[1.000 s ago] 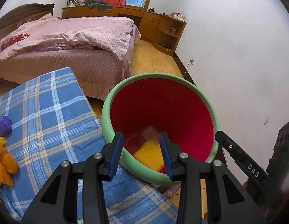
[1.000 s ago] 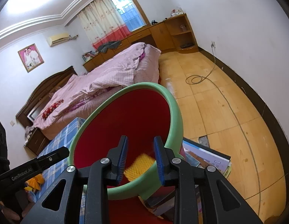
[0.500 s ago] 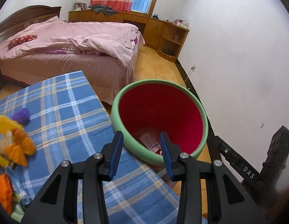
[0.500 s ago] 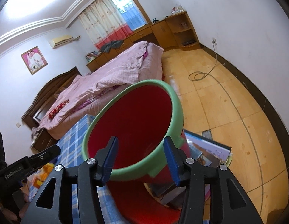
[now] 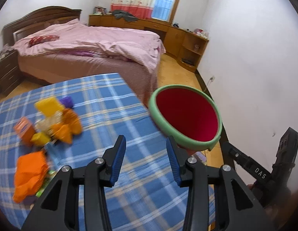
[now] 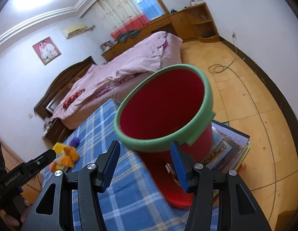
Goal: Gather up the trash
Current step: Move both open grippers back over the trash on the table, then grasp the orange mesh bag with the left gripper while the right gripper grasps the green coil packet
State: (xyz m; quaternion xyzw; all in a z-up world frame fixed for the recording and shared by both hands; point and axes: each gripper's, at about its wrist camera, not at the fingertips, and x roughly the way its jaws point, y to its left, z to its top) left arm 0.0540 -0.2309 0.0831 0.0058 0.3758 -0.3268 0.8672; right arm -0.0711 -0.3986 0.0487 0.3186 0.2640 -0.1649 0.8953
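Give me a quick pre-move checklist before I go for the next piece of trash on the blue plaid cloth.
1. Left gripper empty, jaws apart: ok.
2. Right gripper empty, jaws apart: ok.
3. Red bucket with green rim upright beside the blue plaid cloth: ok.
4. Pile of orange, yellow and purple trash still on the cloth, in view: ok.
5. Which piece sits free on top: cannot tell, blurred.
6. Bucket contents: cannot tell, bottom hidden.

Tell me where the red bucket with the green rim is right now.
The red bucket stands on the floor past the right edge of the blue plaid cloth, beside a stack of books.
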